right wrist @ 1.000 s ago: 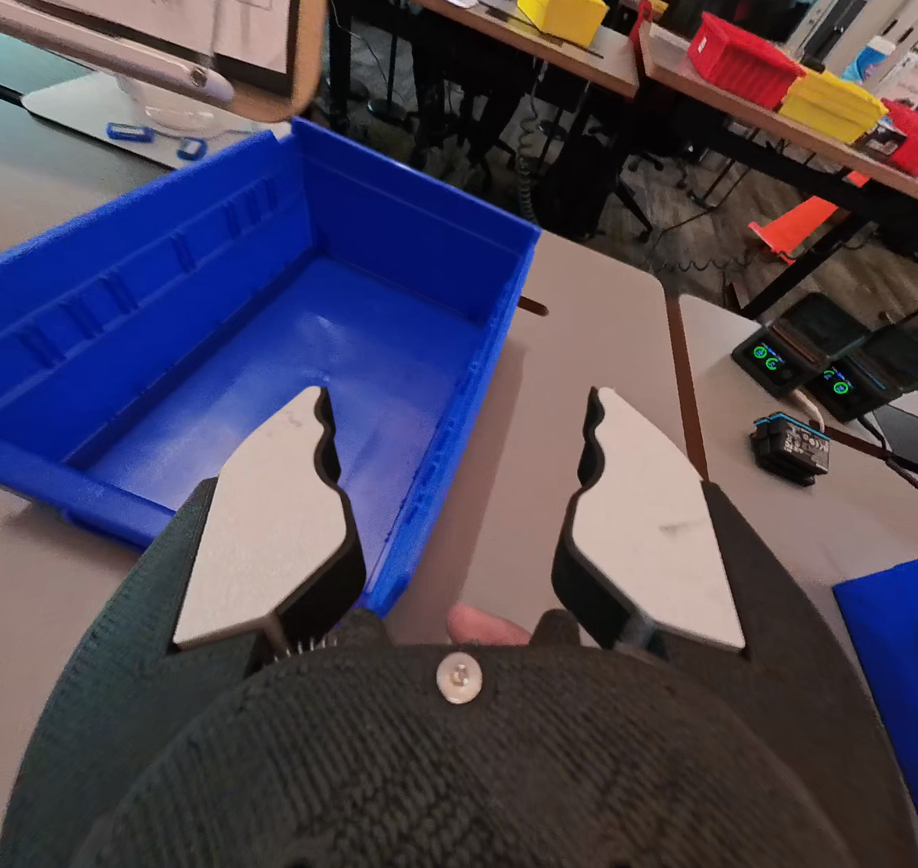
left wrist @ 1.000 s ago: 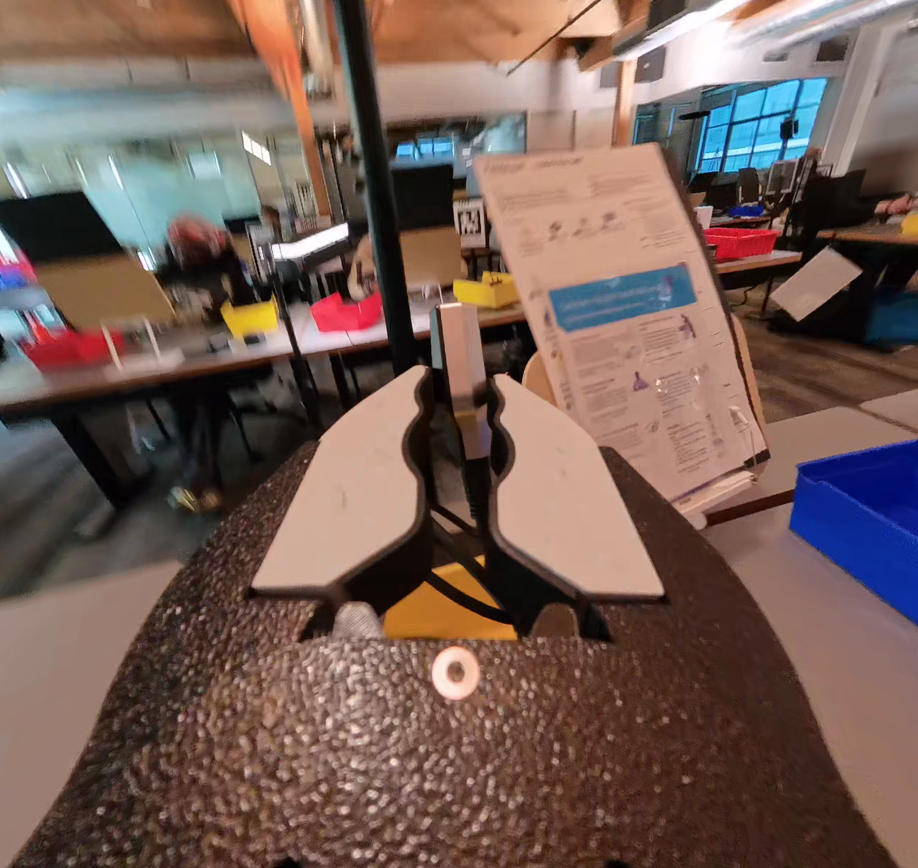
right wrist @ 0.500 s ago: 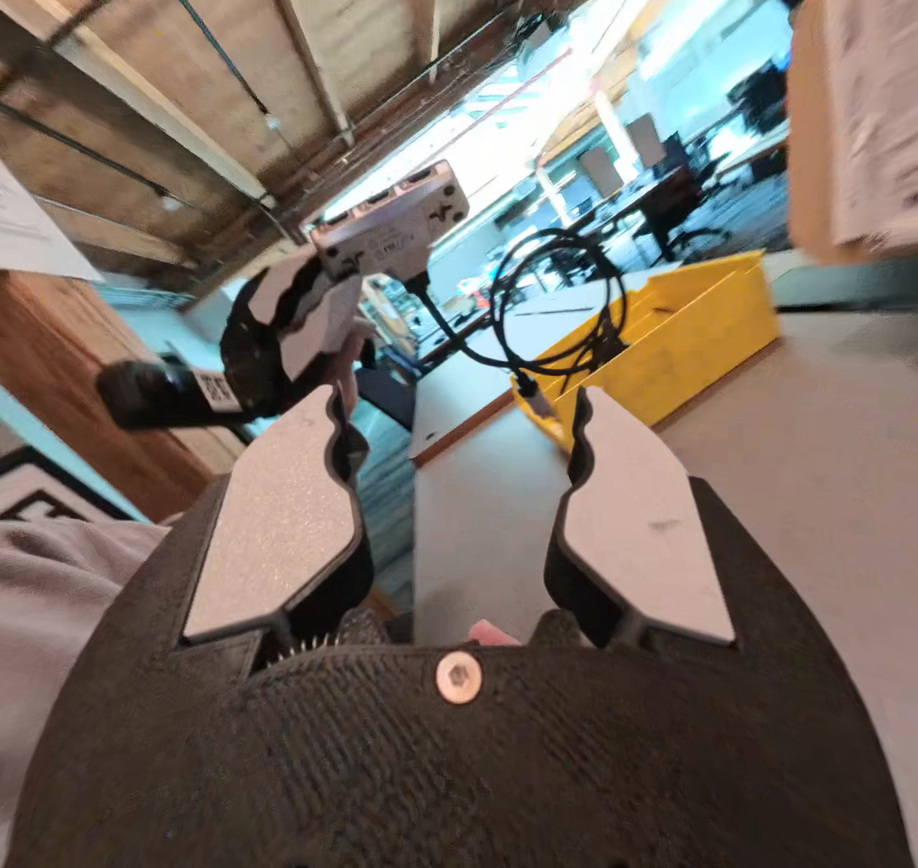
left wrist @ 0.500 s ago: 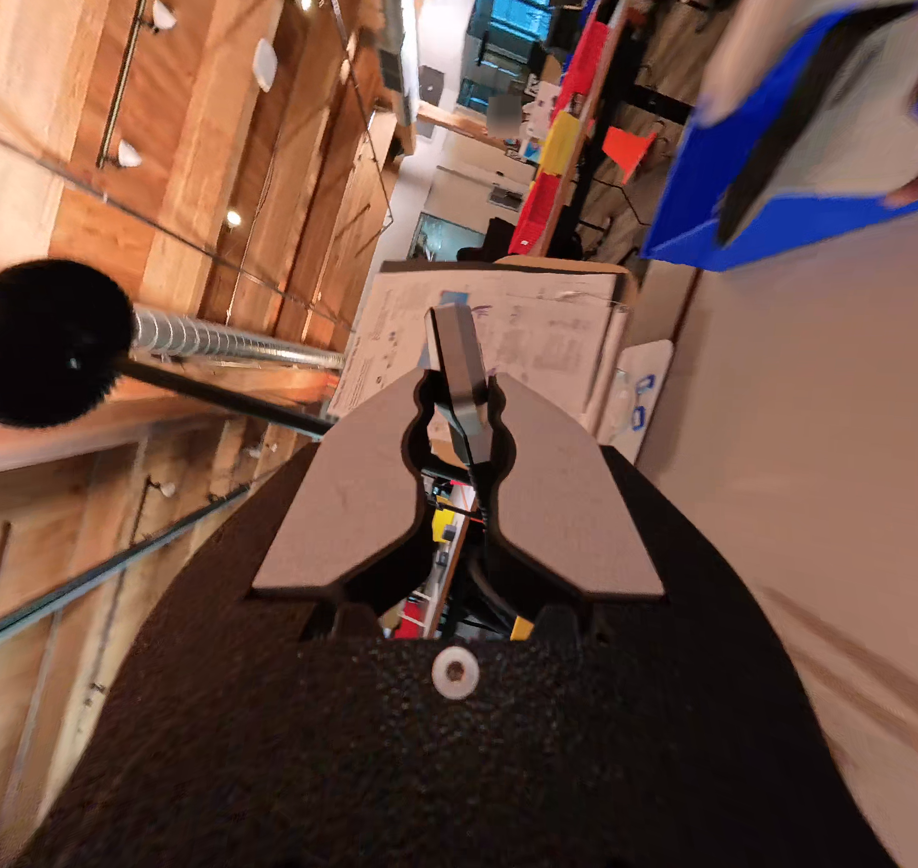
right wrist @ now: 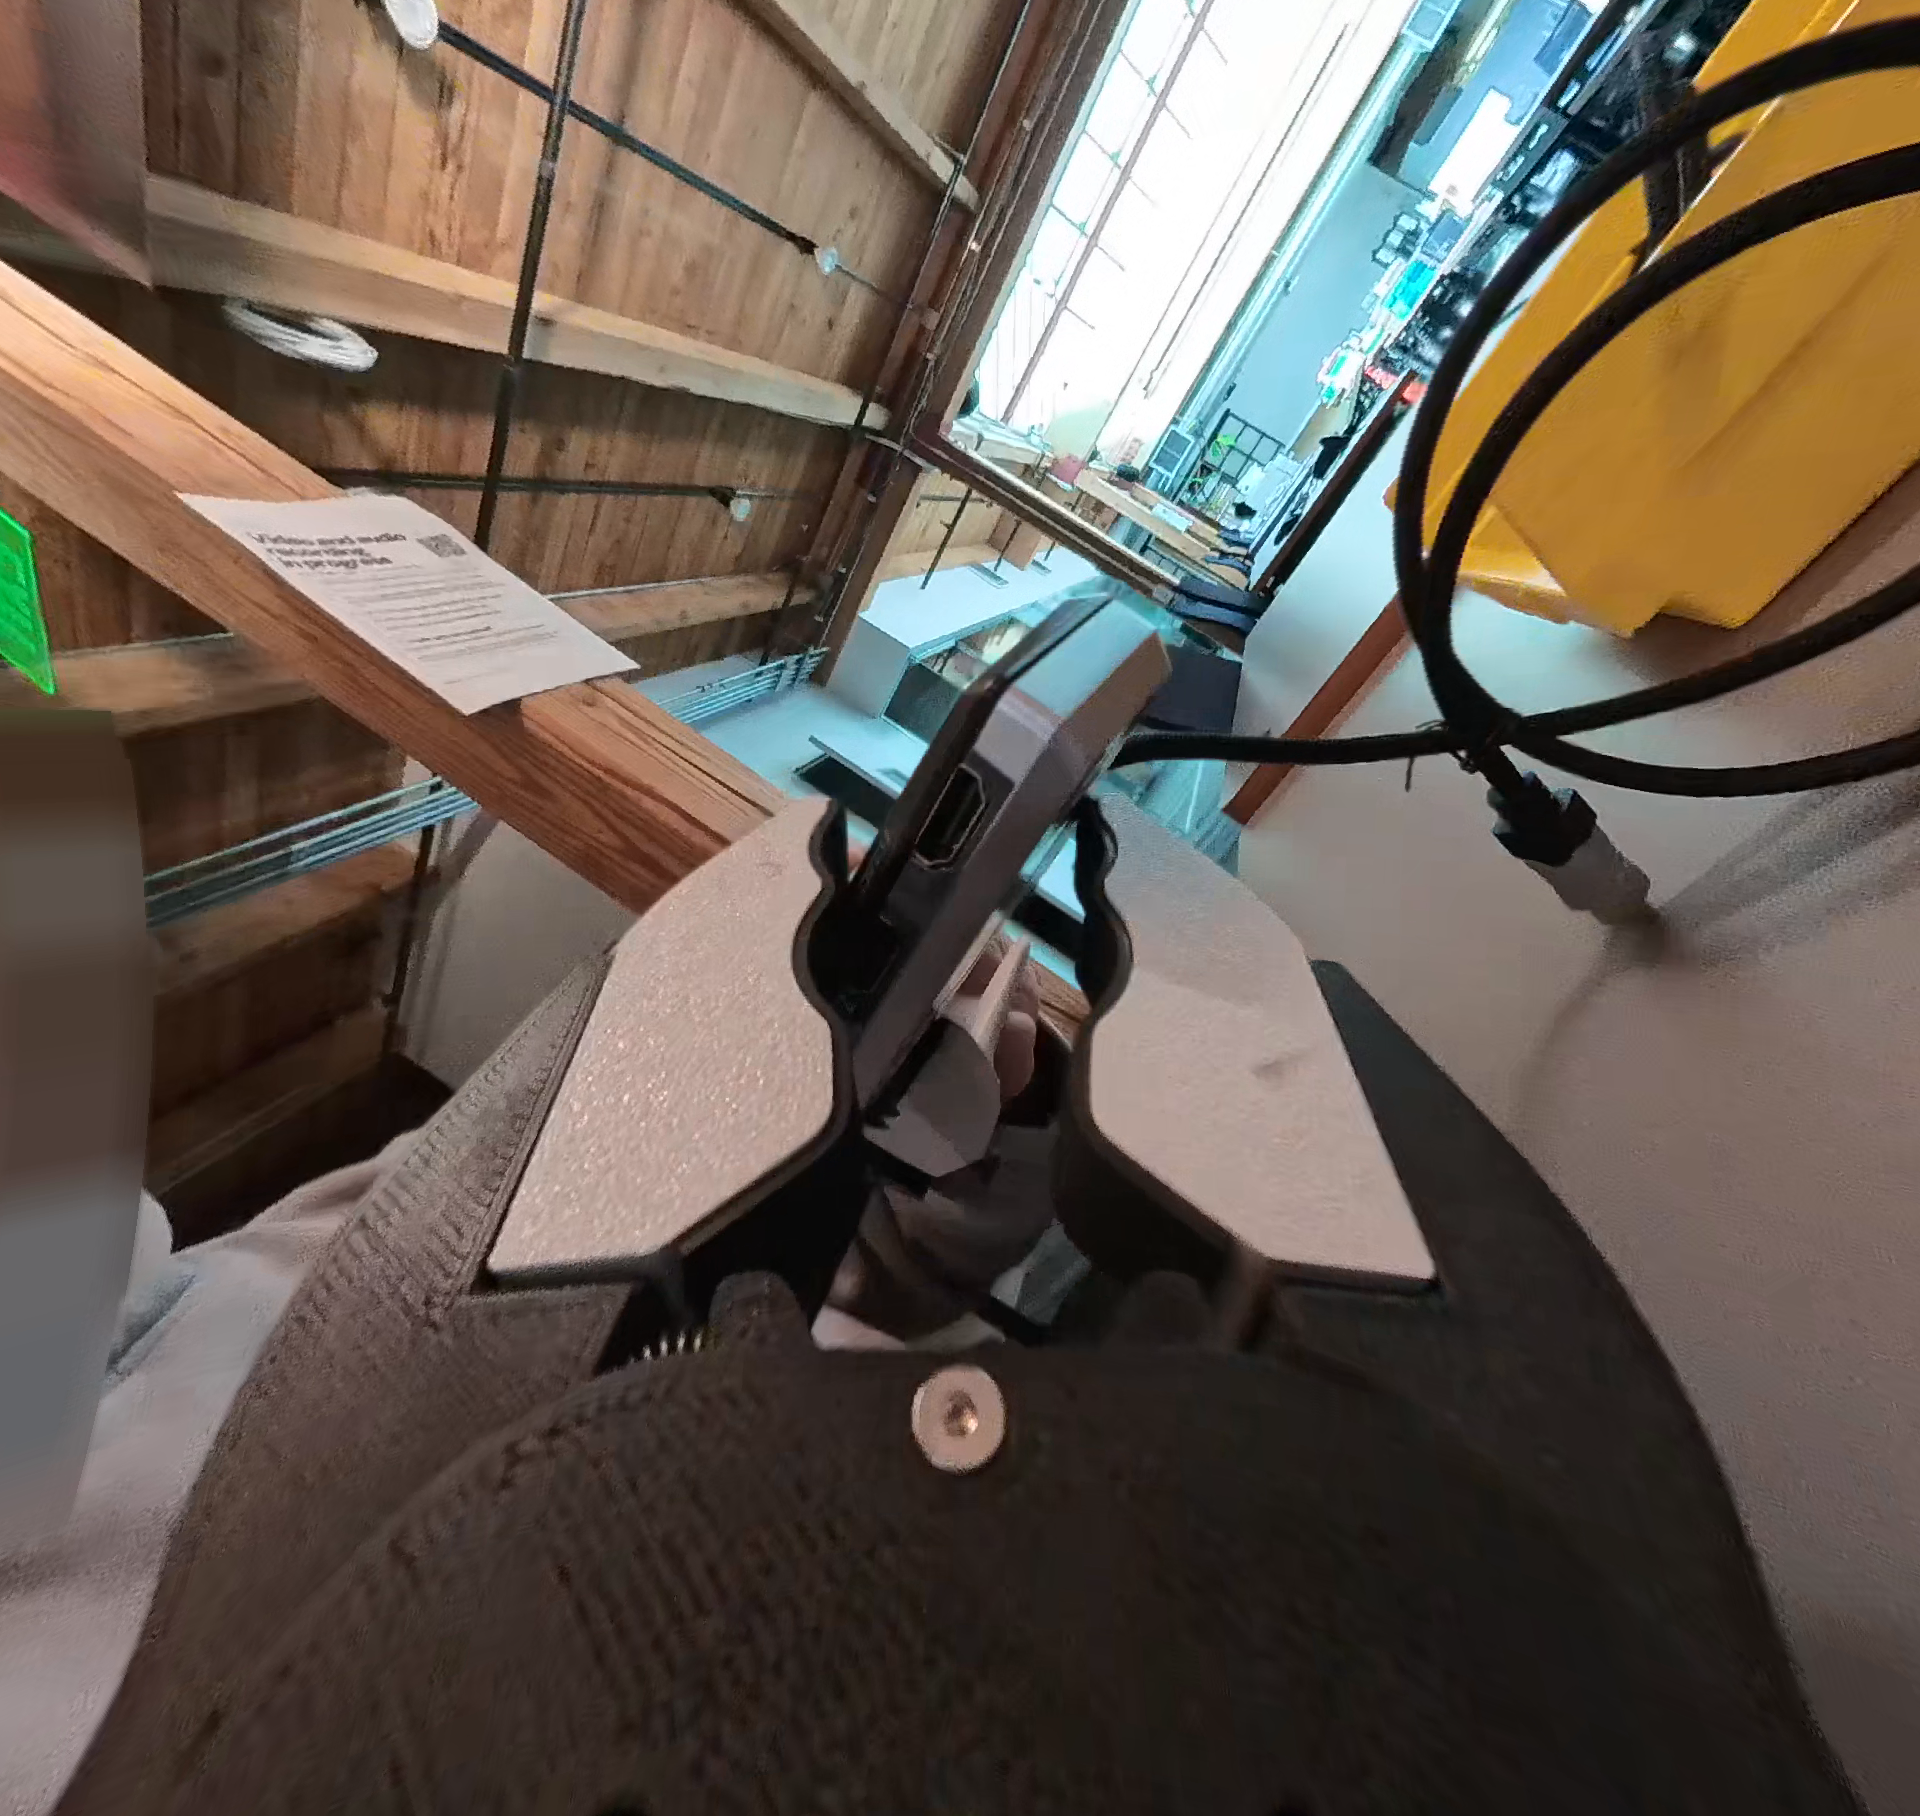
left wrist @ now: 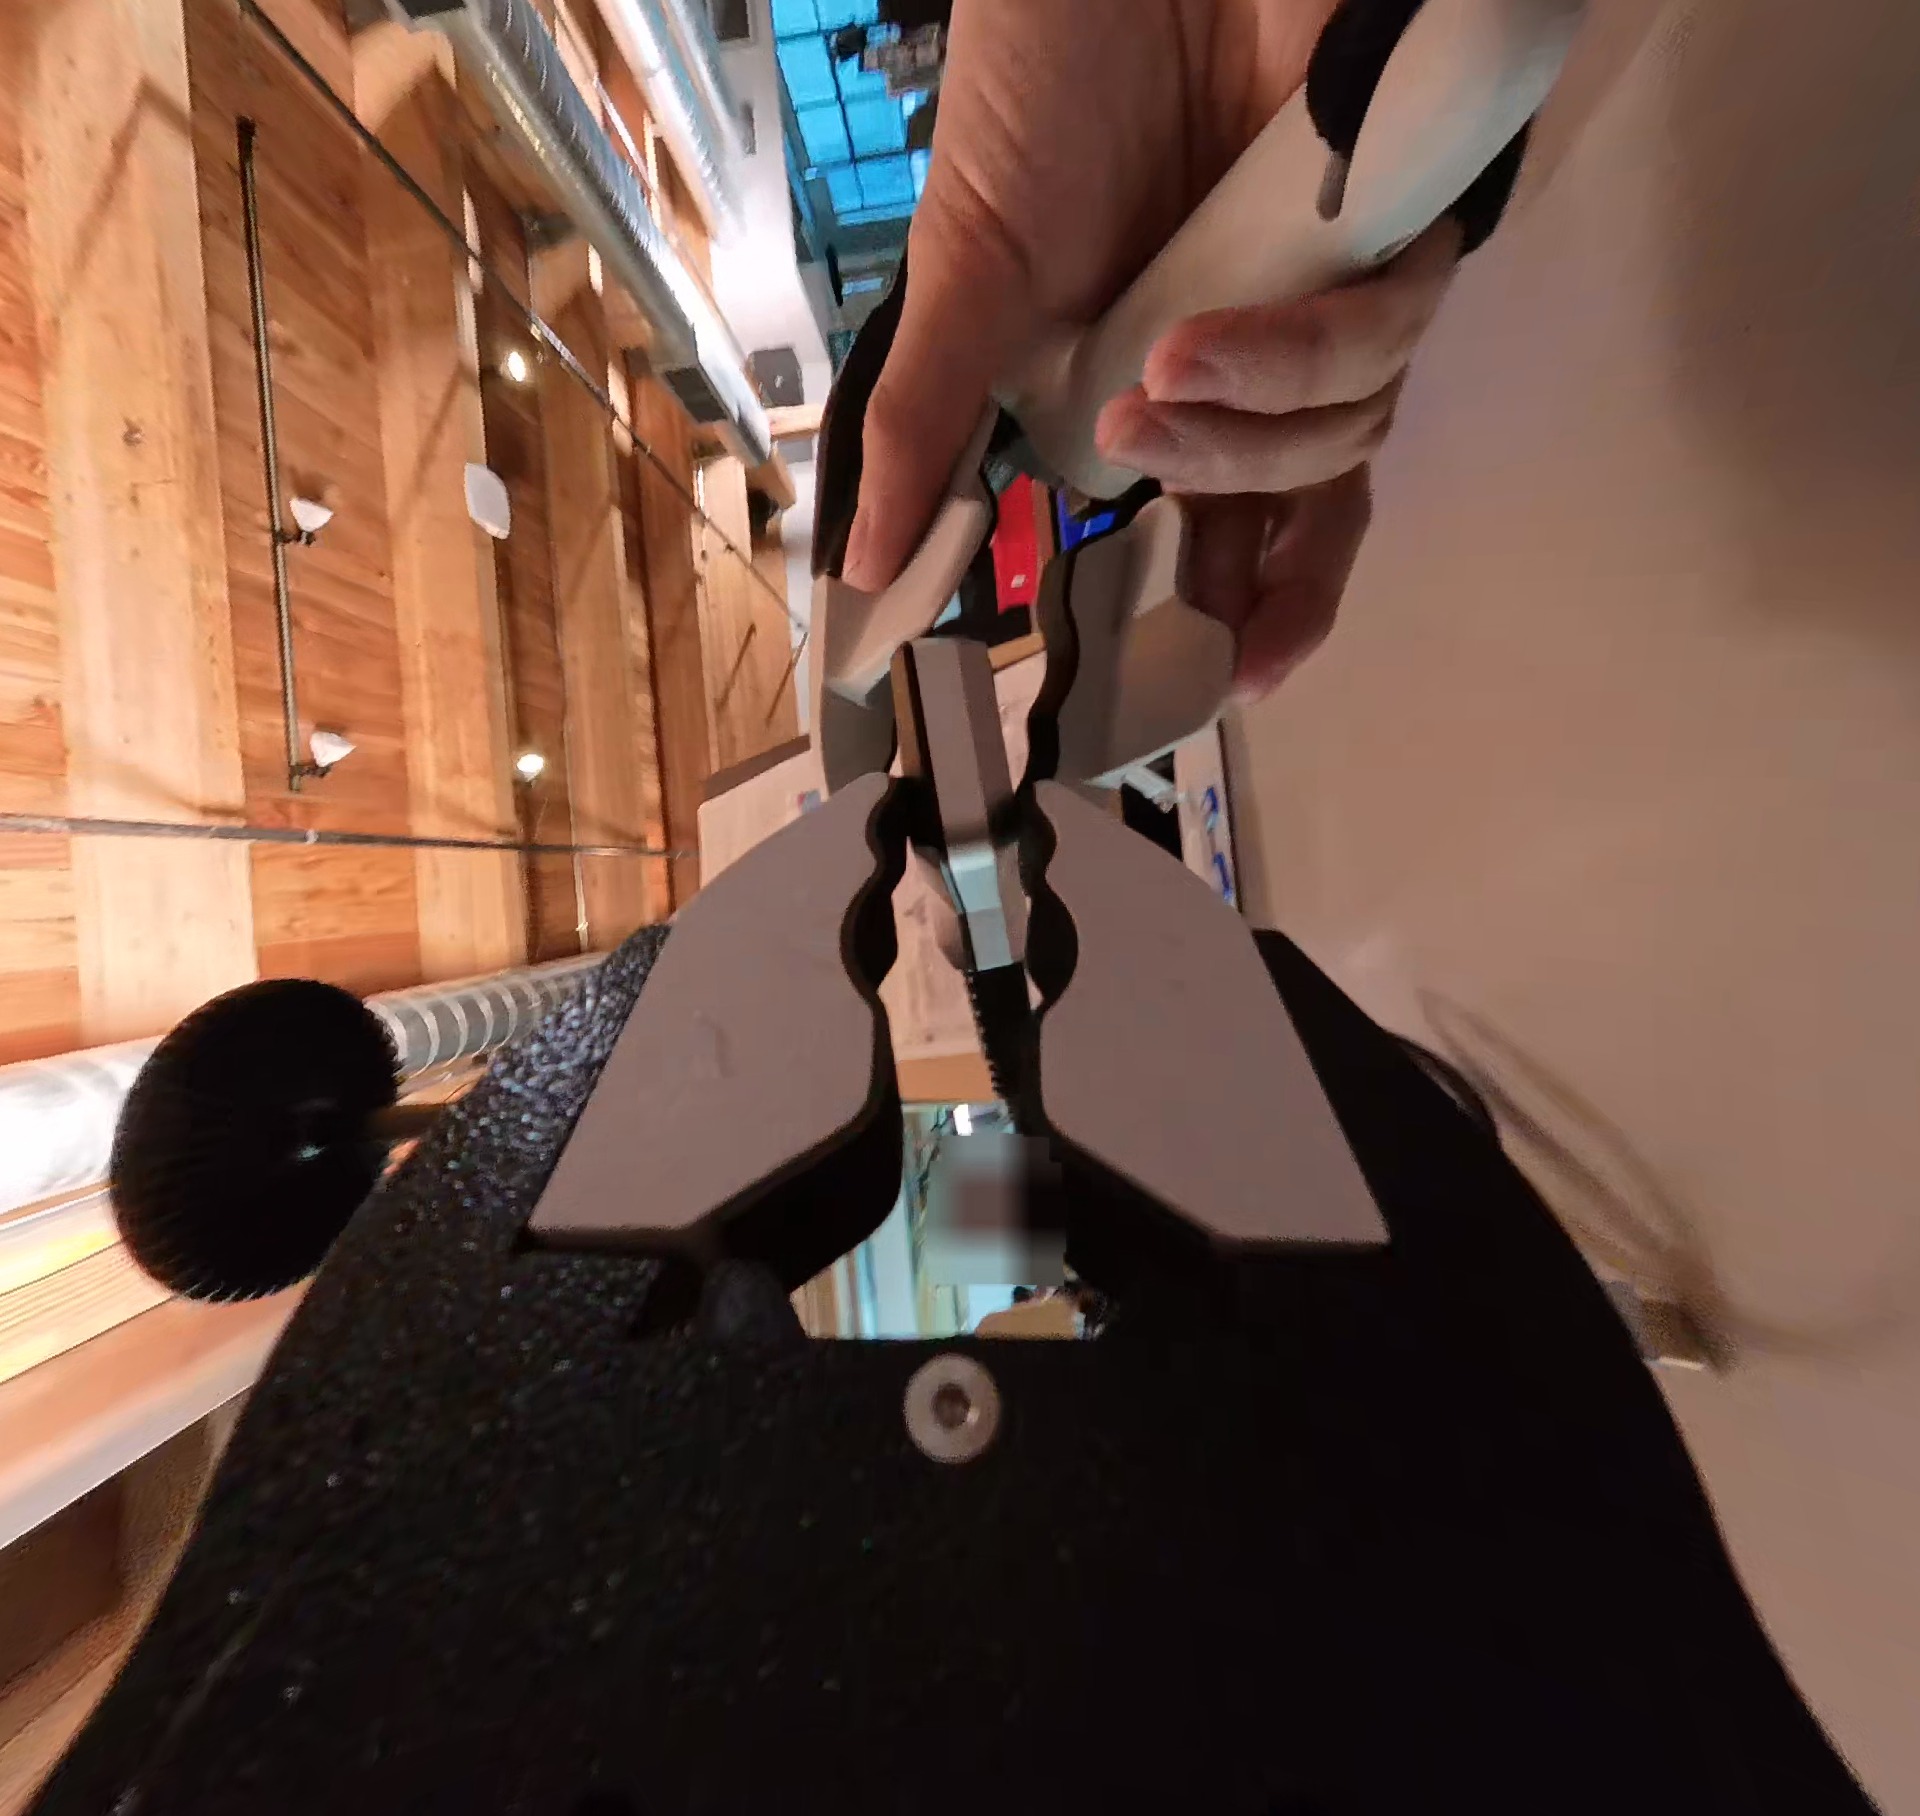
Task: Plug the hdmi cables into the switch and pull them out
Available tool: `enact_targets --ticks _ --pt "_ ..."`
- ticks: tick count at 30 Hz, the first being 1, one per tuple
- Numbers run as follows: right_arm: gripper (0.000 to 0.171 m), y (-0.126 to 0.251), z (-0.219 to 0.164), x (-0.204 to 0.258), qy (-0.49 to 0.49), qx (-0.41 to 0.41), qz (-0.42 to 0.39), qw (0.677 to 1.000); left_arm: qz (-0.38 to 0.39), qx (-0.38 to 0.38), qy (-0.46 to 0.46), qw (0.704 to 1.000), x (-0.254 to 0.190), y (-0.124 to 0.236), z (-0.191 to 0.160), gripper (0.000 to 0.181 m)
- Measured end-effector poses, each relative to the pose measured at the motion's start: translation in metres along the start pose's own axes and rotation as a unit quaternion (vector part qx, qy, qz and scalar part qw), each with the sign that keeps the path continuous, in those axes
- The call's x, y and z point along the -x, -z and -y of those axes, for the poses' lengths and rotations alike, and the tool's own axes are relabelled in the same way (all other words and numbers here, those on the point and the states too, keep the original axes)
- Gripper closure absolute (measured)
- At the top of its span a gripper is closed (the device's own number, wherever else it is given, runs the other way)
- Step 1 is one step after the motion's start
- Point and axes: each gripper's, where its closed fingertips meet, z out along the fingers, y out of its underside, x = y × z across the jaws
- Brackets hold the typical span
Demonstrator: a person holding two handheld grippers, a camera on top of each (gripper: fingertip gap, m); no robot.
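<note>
switch (left wrist: pixel 961 758) clamped by L gripper (left wrist: pixel 961 836) | R gripper (right wrist: pixel 956 883) wide, straddling | port (right wrist: pixel 948 816) only R view

Count, both views:
- switch (right wrist: pixel 1023 758): 1, grey
- cable (right wrist: pixel 1455 478): 1, black, looped
- grippers: 2, left gripper (left wrist: pixel 956 831), right gripper (right wrist: pixel 961 883)
- bin (right wrist: pixel 1662 395): 1, yellow
- hand (left wrist: pixel 1122 239): 1
- paper sheet (right wrist: pixel 405 592): 1, on a wooden beam

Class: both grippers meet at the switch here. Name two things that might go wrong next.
1. The left gripper pinches only the thin edge of the switch; it may slip or twist if released before the open right gripper closes.
2. The looped cable hanging off it could tug it or snag.
</note>
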Motion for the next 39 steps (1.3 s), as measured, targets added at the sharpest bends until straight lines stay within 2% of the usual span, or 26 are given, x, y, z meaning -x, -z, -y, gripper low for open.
enact_targets --ticks 2,5,7,10,12,14,18,24,28,35,36,39 --pt "0.13 0.003 -0.005 0.0 0.02 0.027 0.006 0.999 -0.01 -0.026 0.052 0.998 -0.002 0.004 0.003 0.156" --pt "0.131 0.009 0.0 0.009 0.036 0.024 0.017 0.999 -0.03 -0.062 0.238 0.969 0.012 0.014 0.0 0.144" --pt "0.131 0.015 0.002 0.017 0.042 0.026 0.033 0.998 -0.042 -0.085 0.365 0.926 0.026 0.018 -0.012 0.14" --pt "0.131 0.019 -0.008 0.028 0.08 0.063 0.064 0.993 -0.086 -0.134 0.531 0.832 0.04 0.019 -0.025 0.137" --pt "0.131 0.021 -0.01 0.037 0.087 0.063 0.088 0.99 -0.146 -0.174 0.595 0.771 0.038 0.02 -0.024 0.136" --pt "0.131 0.024 -0.011 0.047 0.078 0.062 0.117 0.988 -0.168 -0.209 0.62 0.737 0.037 0.021 -0.022 0.135" --pt "0.131 0.027 -0.021 0.055 0.08 0.083 0.133 0.984 -0.178 -0.242 0.608 0.735 0.029 0.017 -0.01 0.138" --pt "0.132 0.028 -0.025 0.056 0.041 0.072 0.148 0.986 -0.199 -0.283 0.608 0.715 0.026 0.015 0.009 0.158" --pt "0.131 0.031 -0.029 0.055 0.041 0.076 0.15 0.985 -0.215 -0.303 0.616 0.694 0.022 0.018 0.014 0.159" --pt "0.132 0.036 -0.035 0.047 0.065 0.081 0.129 0.986 -0.254 -0.304 0.6 0.695 0.013 0.02 0.017 0.16" --pt "0.13 0.036 -0.035 0.044 0.081 0.083 0.109 0.987 -0.264 -0.309 0.592 0.696 0.011 0.022 0.017 0.16" --pt "0.102 0.047 -0.029 0.024 0.133 0.097 0.009 0.986 -0.322 -0.346 0.557 0.683 0.009 0.032 0.022 0.16"
